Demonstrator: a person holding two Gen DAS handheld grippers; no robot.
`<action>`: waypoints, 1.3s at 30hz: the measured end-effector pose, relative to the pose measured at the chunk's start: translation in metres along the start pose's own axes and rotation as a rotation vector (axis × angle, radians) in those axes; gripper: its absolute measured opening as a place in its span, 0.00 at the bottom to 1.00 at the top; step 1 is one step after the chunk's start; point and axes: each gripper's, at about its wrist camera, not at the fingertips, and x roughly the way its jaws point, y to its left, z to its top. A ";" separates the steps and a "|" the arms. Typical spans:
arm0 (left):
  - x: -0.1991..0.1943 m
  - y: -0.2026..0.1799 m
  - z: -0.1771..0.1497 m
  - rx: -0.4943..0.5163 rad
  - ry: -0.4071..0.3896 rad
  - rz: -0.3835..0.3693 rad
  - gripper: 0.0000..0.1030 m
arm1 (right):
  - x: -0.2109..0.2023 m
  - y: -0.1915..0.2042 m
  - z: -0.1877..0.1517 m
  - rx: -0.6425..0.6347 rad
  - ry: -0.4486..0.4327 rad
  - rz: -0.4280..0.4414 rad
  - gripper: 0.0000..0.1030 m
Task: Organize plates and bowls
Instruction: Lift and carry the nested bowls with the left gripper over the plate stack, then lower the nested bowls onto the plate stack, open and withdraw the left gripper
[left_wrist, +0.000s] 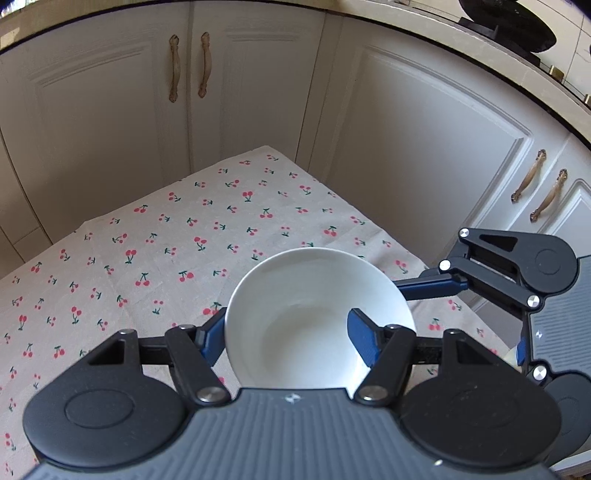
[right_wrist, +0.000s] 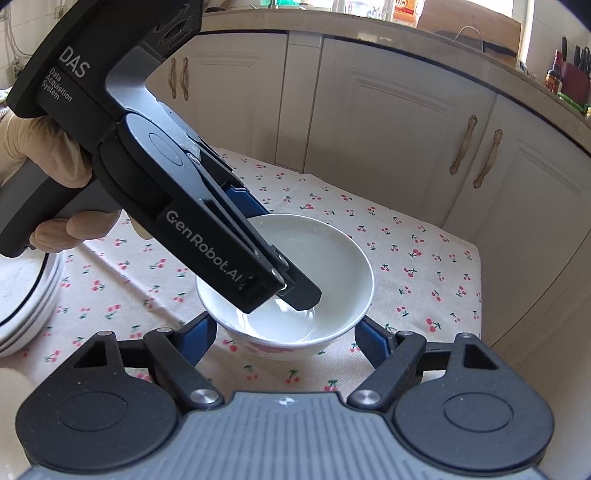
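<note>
Left wrist view: your left gripper (left_wrist: 291, 338) pinches the bowl (left_wrist: 314, 295) rim, lifted off the bench (left_wrist: 147, 240). Right gripper (right_wrist: 284, 341) jaws stand open beside it, empty. Next, carry it onto the plates (right_wrist: 26, 295).

Both units same build: left gripper (left_wrist: 288, 338) & right gripper (right_wrist: 284, 338) w/ matte black linkage arms, round black pivot caps, silver screw heads, blue finger pads (left_wrist: 364, 341), ribbed grey body plate w/ small white logo. Left casing printed "DAS Data Acquisition System" + "GenRobot.AI". Gloved hand (right_wrist: 40, 158), pale thin glove.
</note>
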 end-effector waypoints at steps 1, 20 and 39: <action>-0.005 -0.003 -0.001 0.002 -0.001 0.000 0.65 | -0.004 0.002 0.000 0.004 0.001 0.003 0.83; -0.105 -0.067 -0.046 0.042 -0.094 0.017 0.66 | -0.099 0.065 -0.012 0.008 -0.031 0.009 0.83; -0.137 -0.097 -0.109 -0.012 -0.088 -0.013 0.68 | -0.134 0.114 -0.052 0.014 -0.006 0.053 0.83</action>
